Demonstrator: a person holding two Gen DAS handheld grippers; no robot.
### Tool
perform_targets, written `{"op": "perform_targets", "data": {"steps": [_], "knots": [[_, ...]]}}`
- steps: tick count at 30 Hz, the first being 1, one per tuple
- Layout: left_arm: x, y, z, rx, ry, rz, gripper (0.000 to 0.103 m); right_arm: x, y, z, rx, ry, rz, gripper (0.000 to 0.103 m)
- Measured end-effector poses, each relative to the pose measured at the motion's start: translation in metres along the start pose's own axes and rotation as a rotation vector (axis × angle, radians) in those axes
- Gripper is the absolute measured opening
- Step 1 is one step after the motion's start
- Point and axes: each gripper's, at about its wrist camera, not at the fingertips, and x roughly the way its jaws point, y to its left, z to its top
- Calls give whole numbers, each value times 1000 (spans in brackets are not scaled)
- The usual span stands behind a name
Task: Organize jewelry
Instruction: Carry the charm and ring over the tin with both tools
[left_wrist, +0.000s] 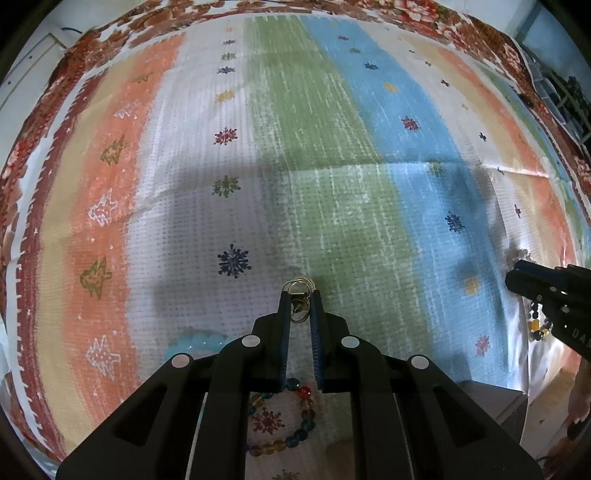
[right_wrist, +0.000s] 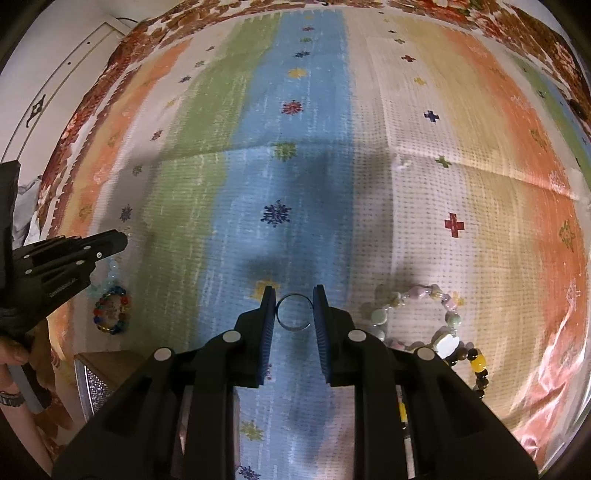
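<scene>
Silver open-band ring (right_wrist: 292, 313) pinched between the right tongs (right_wrist: 293, 308), jaws narrow and pressing its sides, lifted over the blue stripe of the striped cloth (right_wrist: 406, 129). Left tongs (left_wrist: 300, 304) nearly pressed together on small gold rings (left_wrist: 298, 287). Pick-up step looks in hand; next likely calls for carrying both to the box (right_wrist: 96, 384) at 8 o'clock. Multicolour bead bracelet (right_wrist: 112, 309) at 9, pastel bracelet (right_wrist: 413, 314) at 3.
</scene>
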Motion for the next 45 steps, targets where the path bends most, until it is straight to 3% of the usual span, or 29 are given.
{"op": "perform_targets", "data": {"steps": [9, 15, 27, 45], "knots": [[-15, -6, -10, 2, -39, -13, 10, -19, 10, -6, -5, -48, 37, 22], [-40, -18, -29, 25, -87, -39, 10, -44, 16, -13, 14, -134, 62, 22], [-71, -30, -56, 41, -144, -98, 10, -77, 32, -45, -25, -197, 118, 22], [-102, -49, -120, 96, -215, -134, 10, -95, 68, -116, -147, -209, 182, 22]]}}
